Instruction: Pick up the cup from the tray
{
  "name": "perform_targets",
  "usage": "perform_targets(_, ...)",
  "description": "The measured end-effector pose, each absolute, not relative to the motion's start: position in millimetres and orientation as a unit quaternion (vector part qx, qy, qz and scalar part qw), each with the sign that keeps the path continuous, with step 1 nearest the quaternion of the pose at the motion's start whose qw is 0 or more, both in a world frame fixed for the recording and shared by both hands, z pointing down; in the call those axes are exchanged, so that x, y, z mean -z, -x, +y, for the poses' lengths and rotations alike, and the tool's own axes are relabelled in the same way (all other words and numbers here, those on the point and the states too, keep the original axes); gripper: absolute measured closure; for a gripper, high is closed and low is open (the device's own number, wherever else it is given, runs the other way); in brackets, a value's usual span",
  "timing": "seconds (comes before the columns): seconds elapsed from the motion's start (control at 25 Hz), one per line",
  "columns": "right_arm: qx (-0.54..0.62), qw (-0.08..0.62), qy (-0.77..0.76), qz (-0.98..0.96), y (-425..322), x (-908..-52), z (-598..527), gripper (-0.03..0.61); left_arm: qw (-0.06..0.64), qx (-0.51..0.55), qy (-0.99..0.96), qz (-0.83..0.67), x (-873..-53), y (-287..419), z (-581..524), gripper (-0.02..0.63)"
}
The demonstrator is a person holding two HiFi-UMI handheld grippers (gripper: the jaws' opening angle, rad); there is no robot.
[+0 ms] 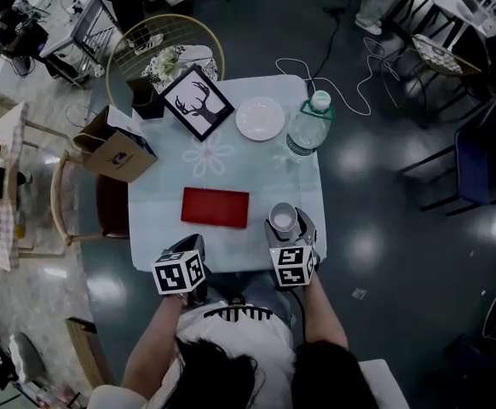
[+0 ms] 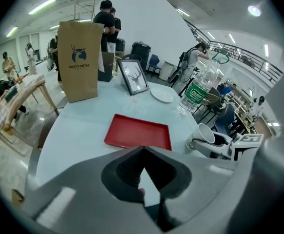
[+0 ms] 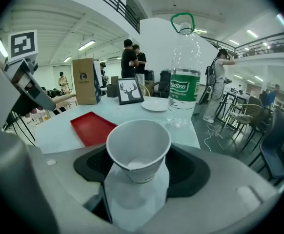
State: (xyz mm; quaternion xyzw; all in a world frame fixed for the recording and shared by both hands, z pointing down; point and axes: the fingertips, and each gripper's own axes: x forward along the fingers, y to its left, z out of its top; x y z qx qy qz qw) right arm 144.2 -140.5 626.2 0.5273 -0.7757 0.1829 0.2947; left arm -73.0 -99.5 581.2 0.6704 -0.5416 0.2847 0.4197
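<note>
Gripping a white cup (image 3: 138,150) (seemingly empty), the right claw (image 1: 287,227) sits beside the red tray (image 1: 215,207); left claw (image 2: 143,152) closed.

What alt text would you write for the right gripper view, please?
The right gripper grips a paper cup, open end toward the camera. On the table behind are a red tray, water bottle, plate, framed deer picture and paper bag.

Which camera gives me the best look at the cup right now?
The right gripper view: the cup fills the centre, gripped between the jaws, with its inside visible. The head view shows it small, from above; the left gripper view catches it tilted, towards the right.
</note>
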Motion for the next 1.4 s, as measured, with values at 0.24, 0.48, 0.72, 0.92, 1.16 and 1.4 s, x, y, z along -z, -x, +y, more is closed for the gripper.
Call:
perform_targets(0.24, -0.169, 0.292, -0.533, -0.776, -149.0, -628.1, -134.6, 0.225, 0.420, -0.279, -0.679, -0.533, -577.7, 66.3, -100.6, 0.614)
perform_targets(0.48, -0.187, 0.277, -0.542, -0.771, -150.4, -630.6, -134.3, 0.199, 0.423, -0.280, -0.676, -0.535, -580.7, 67.6, -98.2, 0.614)
perform_targets(0.72, -0.197, 0.259, -0.544, -0.773, -147.8, -622.9, -132.0, 0.095, 0.424, -0.273, -0.671, -0.544, -578.7, 73.3, -96.8, 0.614)
perform_targets(0.92, -0.183, 0.231, -0.559, -0.775, -149.8, -598.8, -135.4, 0.074, 0.416, -0.269, -0.681, -0.539, -574.7, 69.1, -101.9, 0.614)
perform_targets(1.16, -0.195, 0.200, -0.589, -0.758, -156.9, -574.3, -130.6, 0.081, 0.405, -0.256, -0.699, -0.532, -564.8, 59.7, -104.3, 0.614)
perform_targets(1.4, -0.184, 0.224, -0.586, -0.756, -161.0, -552.5, -120.7, 0.182, 0.402, -0.239, -0.706, -0.532, -559.2, 54.5, -104.0, 0.614)
